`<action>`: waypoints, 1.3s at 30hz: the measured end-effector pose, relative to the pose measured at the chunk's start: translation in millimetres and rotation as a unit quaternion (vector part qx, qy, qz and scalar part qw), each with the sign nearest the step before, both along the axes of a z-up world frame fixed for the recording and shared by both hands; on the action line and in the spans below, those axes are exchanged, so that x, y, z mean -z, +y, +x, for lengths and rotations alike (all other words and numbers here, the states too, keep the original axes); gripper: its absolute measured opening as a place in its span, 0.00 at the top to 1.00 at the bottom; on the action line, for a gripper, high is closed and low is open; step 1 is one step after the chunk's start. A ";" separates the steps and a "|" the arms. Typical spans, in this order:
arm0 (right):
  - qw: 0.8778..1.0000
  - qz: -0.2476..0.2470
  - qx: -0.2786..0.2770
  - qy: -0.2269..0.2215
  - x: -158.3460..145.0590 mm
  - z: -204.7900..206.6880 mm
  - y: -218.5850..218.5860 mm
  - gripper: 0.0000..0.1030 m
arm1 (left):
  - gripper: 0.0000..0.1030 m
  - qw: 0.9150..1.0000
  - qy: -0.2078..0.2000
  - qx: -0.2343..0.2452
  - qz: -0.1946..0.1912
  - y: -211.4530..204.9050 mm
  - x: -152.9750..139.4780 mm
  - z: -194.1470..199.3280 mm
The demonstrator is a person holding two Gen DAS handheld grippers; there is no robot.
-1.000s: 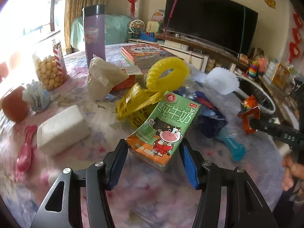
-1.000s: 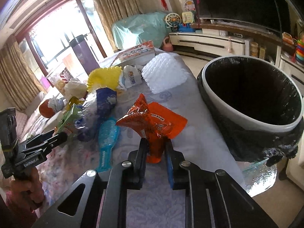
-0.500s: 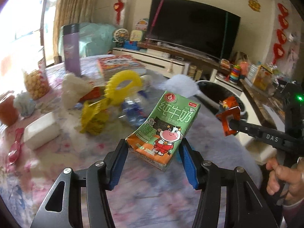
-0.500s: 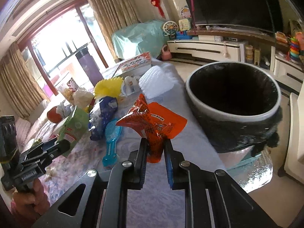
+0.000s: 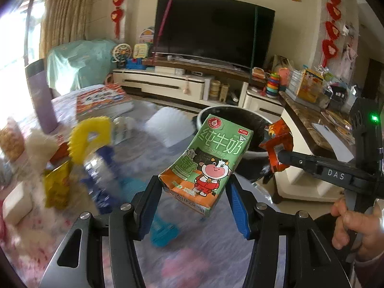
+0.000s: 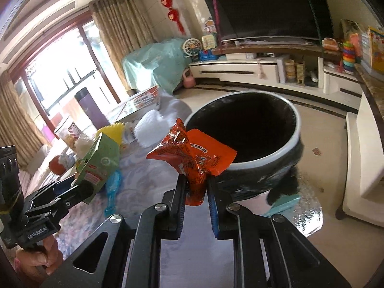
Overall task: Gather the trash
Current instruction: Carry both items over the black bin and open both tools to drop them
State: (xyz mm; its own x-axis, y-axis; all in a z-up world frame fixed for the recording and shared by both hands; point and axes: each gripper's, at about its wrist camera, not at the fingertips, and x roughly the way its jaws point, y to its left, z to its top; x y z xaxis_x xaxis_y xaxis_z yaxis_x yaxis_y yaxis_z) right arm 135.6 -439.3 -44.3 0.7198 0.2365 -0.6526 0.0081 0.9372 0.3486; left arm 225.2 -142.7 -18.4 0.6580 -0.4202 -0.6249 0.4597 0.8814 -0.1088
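My left gripper (image 5: 194,199) is clamped on a green milk carton (image 5: 208,159), its blue pads pressing the carton's lower sides; the carton stands tilted ahead of the fingers, off the table. Past its top edge I see the bin (image 5: 259,120), so the carton is near the rim but, as far as I can judge, not yet over the opening.

Down and to the left of that tool, things lie on the table (image 5: 168,259): a yellow wrapper (image 5: 57,184), a yellow ring toy (image 5: 90,135), a blue brush (image 5: 163,225) just under the fingers, and a white packet (image 5: 168,127) further ahead. All of it is blurred, and I can't tell which pieces count as trash.

My right gripper (image 6: 196,192) is nearly closed, pinching the bottom of an orange snack wrapper (image 6: 192,153). The wrapper's upper part overlaps the near rim of the bin (image 6: 291,141) straight ahead of the fingers; the bin's black liner looks empty from here.

So I judge the job early: two pieces lifted and carried to the bin, nothing dropped in yet, and more clutter left on the table to sort.
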 end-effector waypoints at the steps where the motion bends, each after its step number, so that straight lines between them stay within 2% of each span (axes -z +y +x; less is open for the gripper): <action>1: 1.000 -0.002 0.003 0.000 0.2 0.6 -3.0 0.83 | 0.48 1.000 0.000 0.002 0.002 -5.0 0.5 5.6; 22: 0.999 -0.017 0.023 0.018 6.9 54.6 -58.1 0.83 | 0.48 0.998 0.011 0.017 0.056 -106.9 7.1 96.2; 35: 0.999 -0.021 0.018 0.035 16.6 77.1 -66.4 0.83 | 0.48 0.998 0.019 0.020 0.064 -136.4 19.4 127.3; 39: 0.999 -0.023 0.018 0.042 19.2 79.3 -65.1 0.79 | 0.46 0.997 0.029 0.022 0.063 -140.3 22.6 132.8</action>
State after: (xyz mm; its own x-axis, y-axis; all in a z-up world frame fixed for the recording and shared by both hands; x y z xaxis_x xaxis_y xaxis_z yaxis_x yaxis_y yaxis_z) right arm 214.8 -504.4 -63.5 0.6700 0.1800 -0.7202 0.0688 0.9509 0.3017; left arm 357.9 -283.0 -41.1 0.6027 -0.3632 -0.7105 0.4939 0.8691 -0.0252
